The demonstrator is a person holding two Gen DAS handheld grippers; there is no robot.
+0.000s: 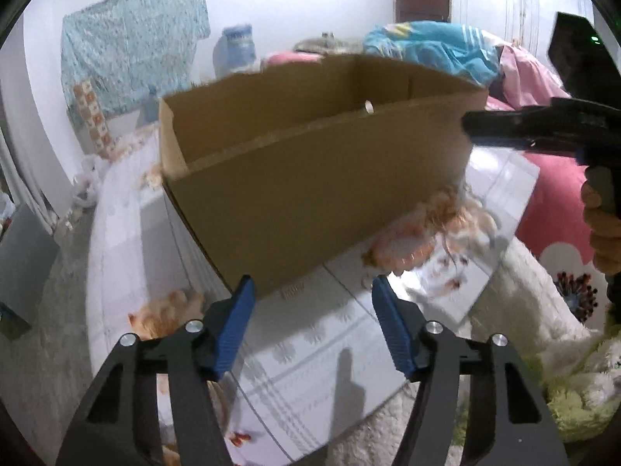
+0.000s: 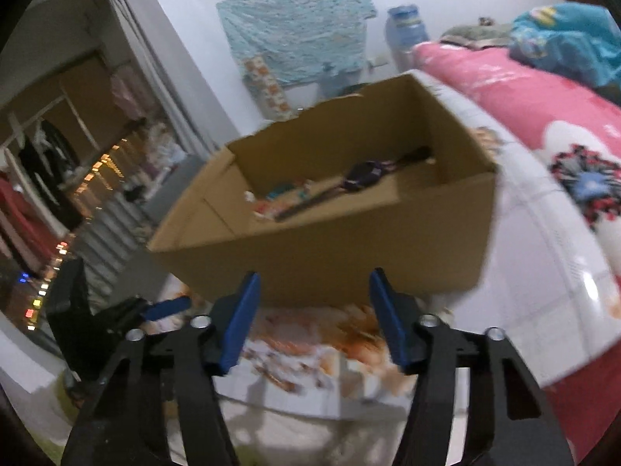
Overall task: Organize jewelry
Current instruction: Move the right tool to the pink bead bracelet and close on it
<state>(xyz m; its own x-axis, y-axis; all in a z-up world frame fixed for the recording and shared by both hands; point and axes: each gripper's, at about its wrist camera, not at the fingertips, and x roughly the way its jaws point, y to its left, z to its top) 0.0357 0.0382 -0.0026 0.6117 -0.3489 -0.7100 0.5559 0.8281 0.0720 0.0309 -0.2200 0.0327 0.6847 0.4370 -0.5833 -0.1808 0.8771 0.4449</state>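
Before cardboard box: left tongs, right tongs spread, empty; writing unreadable

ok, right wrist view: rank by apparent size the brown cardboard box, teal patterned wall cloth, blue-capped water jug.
1. Brown cardboard box, largest, but nearest the camera.
2. Teal patterned wall cloth.
3. Blue-capped water jug, smallest.
The cloth and jug are both far back, so their order is more trustworthy.

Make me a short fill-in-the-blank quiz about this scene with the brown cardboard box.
1. The open brown cardboard box rests on a ____.
2. The pads of the left gripper are coloured ____.
3. Between the fingers of the right gripper there is ____.
4. The dark wristwatch lies ____ the box.

Missing words: bed; blue; nothing; inside
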